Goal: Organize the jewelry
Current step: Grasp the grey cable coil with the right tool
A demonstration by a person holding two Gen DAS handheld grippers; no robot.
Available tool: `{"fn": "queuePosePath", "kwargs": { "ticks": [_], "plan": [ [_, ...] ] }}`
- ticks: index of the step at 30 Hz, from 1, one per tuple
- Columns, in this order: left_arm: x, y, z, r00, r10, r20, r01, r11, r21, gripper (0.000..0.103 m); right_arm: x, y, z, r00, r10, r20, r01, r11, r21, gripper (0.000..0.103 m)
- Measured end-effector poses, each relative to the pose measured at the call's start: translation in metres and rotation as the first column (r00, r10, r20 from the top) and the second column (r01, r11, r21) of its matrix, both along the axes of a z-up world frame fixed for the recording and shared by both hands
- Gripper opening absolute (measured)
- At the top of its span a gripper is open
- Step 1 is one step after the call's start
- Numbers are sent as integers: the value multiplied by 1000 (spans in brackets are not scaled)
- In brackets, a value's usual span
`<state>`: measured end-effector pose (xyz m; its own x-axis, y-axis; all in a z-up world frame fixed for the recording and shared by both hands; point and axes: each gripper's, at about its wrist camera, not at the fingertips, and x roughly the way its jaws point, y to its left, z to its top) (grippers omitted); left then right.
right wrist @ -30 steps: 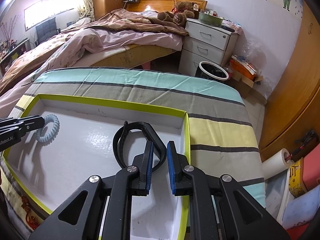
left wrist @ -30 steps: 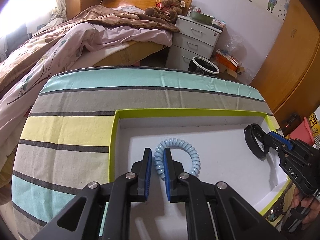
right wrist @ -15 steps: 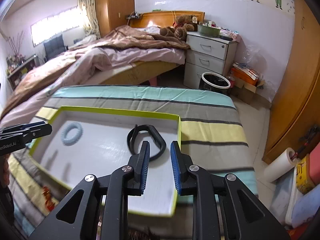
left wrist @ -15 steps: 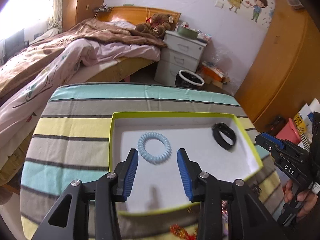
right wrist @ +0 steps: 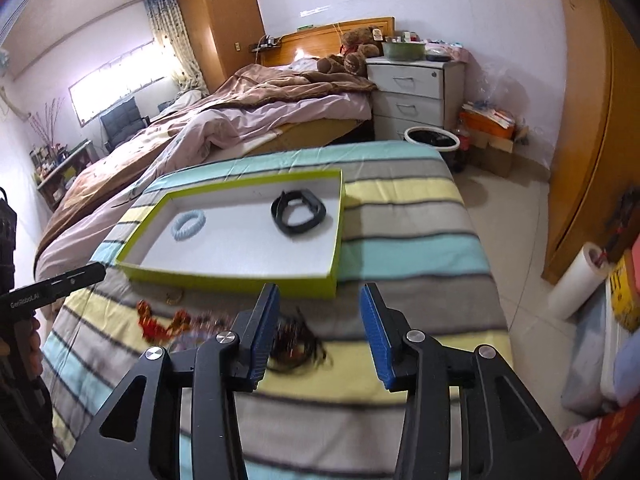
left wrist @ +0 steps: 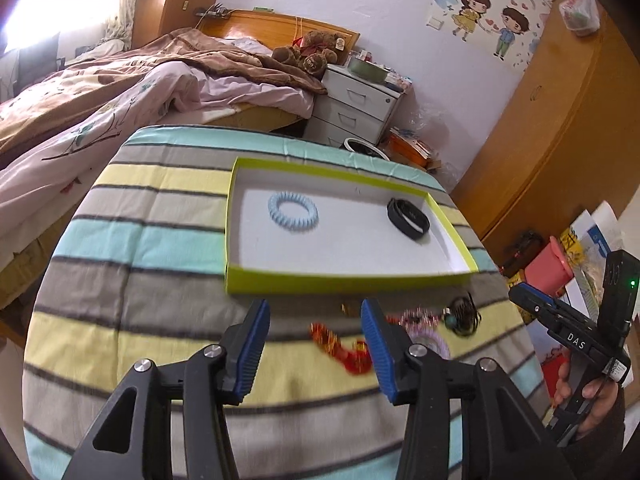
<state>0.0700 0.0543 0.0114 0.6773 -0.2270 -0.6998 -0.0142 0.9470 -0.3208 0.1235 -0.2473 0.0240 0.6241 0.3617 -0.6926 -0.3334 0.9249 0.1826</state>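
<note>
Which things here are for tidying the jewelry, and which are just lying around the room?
For the job:
tray
blue coil bracelet
black band
red charm
dark bracelet
pink beads

Just lying about:
teddy bear
bin
paper roll
drawers

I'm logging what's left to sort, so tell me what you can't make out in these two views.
- Loose jewelry in front of the green box: motion-blurred in both views. The red piece and the dark tangle cannot be identified.
- Pink beaded piece, left wrist view: partly behind the left gripper's right finger.
- Small gold item, right wrist view: too small and blurred to identify.
</note>
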Motion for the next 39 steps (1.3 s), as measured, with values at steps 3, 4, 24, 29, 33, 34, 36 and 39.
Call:
{"fn": "queuePosePath", "kwargs": {
  "ticks": [3,4,24,29,33,34,36,39],
  "plan": [
    [-11,-2,-5,1000,-14,-12,14,1000,1,47,-13,3,-4,1000,22,-11,-22,1000,-8,43],
    [-14,-3,-6,1000,-8,-17,8,1000,-3,47,-18,6,-5,999,36,-13,-36,999,-1,43],
    [-43,9,-13,999,17,-34,-17,1000,-11,47,-31,98,-35,972,211,-103,-214,976,-27,43],
    [-44,13,-14,999,23,-37,-23,1000,-19,47,-29,103,-40,969,216,-122,-224,973,-57,31],
    [-44,12,-15,999,15,-38,-15,1000,-20,47,-31,105,-42,968,216,-125,-227,971,-80,15],
    [-43,11,-16,999,12,-40,-13,1000,-19,47,-31,105,-42,970,211,-121,-221,972,-82,11],
    [-42,9,-15,999,9,-41,-10,1000,-19,48,-32,102,-41,971,209,-120,-218,973,-74,6],
    [-40,6,-15,999,1,-41,-1,1000,-15,48,-34,99,-38,973,207,-103,-215,974,-68,6]
  ]
}}
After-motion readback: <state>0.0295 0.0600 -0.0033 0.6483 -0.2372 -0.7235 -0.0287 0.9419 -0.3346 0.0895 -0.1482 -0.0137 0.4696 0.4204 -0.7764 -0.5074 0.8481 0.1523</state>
